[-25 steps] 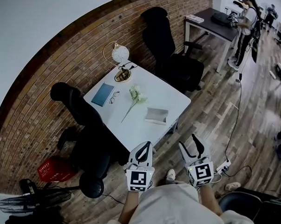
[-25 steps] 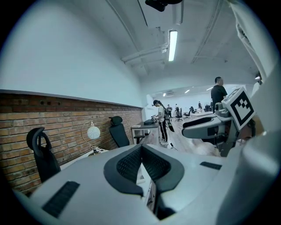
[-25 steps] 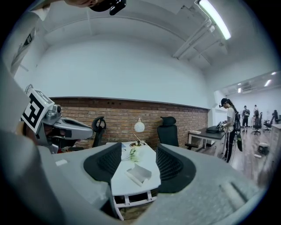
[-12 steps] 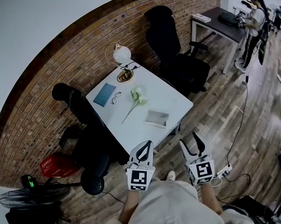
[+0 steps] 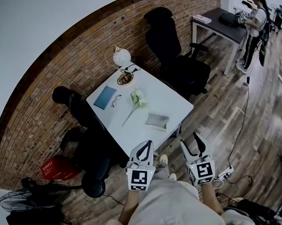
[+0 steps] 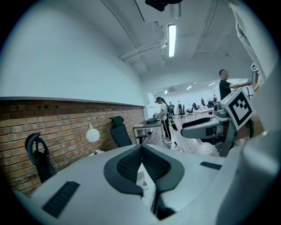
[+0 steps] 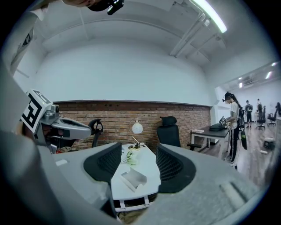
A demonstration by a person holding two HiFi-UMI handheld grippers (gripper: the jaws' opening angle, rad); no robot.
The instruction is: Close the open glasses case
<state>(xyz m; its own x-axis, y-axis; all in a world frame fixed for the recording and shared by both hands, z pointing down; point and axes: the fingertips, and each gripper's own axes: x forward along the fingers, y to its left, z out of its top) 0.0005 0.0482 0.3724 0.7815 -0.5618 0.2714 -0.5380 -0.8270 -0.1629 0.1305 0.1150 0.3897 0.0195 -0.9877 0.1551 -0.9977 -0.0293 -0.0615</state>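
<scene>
The open glasses case (image 5: 157, 120) lies on the white table (image 5: 174, 104) near its front edge; in the right gripper view the glasses case (image 7: 133, 178) shows between the jaws, still far off. A pair of glasses (image 5: 114, 100) lies beside a blue notebook (image 5: 105, 97). Both grippers hang short of the table, above the wooden floor. My left gripper (image 5: 148, 144) is shut with nothing in it, its pads meeting (image 6: 141, 147). My right gripper (image 5: 190, 141) stands open and empty, jaws well apart (image 7: 138, 151).
A white flower (image 5: 136, 101) and a globe lamp (image 5: 121, 57) are on the table. Black office chairs (image 5: 178, 64) (image 5: 90, 145) flank it. A red basket (image 5: 54, 169), a power strip (image 5: 224, 171) and cables lie on the floor. A person (image 5: 254, 26) stands at a dark desk (image 5: 219, 24).
The view has drawn slightly closer to the table, and a shoe now shows stepping forward below its front edge. Both grippers hold the same pose and state.
</scene>
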